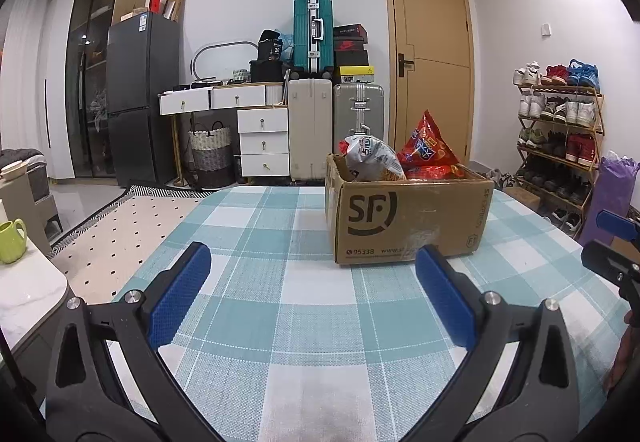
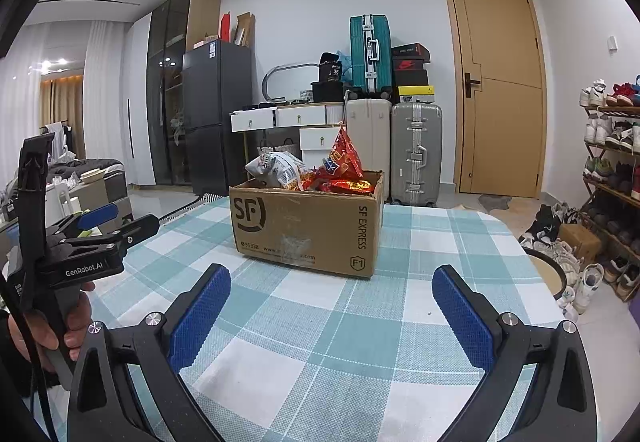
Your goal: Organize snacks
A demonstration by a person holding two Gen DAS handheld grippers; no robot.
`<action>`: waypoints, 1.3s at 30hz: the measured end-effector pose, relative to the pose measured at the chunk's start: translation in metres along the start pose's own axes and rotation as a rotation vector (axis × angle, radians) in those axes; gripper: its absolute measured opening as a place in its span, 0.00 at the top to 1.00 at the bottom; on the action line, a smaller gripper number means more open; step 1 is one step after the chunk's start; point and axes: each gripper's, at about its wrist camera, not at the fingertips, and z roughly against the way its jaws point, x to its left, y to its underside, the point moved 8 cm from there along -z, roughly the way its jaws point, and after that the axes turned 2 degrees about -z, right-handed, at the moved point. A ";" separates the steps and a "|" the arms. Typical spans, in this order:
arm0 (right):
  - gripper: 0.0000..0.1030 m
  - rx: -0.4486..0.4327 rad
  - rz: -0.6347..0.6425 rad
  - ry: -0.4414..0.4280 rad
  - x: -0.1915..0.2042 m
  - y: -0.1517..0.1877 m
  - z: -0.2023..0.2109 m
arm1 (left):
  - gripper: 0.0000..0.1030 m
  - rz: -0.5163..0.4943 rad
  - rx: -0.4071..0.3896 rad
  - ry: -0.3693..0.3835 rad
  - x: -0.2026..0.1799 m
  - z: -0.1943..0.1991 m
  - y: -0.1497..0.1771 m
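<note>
A brown cardboard box (image 1: 408,219) printed with "SF" and "SF EXPRESS" stands on the table toward its far end, open at the top. Its long side, the one with the large SF logo, faces the cameras, so the box's long axis runs roughly across the table from left to right; in the right wrist view it is turned slightly, showing the short "SF EXPRESS" end on the right. Inside it, a red snack bag (image 1: 430,145) stands upright on the right with its pointed top aimed at the ceiling, and a white and grey snack bag (image 1: 374,157) leans beside it on the left, its crimped end tilted up and to the left. More red packets (image 2: 346,185) lie low in the box below the red bag.

The box rests on a teal and white checked tablecloth (image 1: 304,306) that covers the table.

The left gripper (image 1: 312,270) hovers above the cloth on the near side of the box, its blue-padded fingers spread wide with nothing between them. The right gripper (image 2: 330,290) is likewise wide open and empty, aimed at the box from the near right. In the right wrist view a hand (image 2: 60,326) grasps the left gripper's handle at the left edge.

Behind the table stand suitcases (image 1: 336,129), a wooden door (image 1: 434,53) and a shoe rack (image 1: 560,133).
</note>
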 end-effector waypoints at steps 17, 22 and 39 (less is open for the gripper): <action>0.00 0.000 0.000 0.002 -0.001 0.001 0.001 | 0.01 0.002 0.001 0.009 0.002 -0.004 0.004; 0.00 0.000 0.000 0.002 -0.001 0.001 0.001 | 0.01 0.002 0.000 0.008 0.002 -0.003 0.004; 0.00 0.000 0.001 0.003 -0.001 0.001 0.001 | 0.01 0.005 0.001 0.005 0.002 0.001 0.007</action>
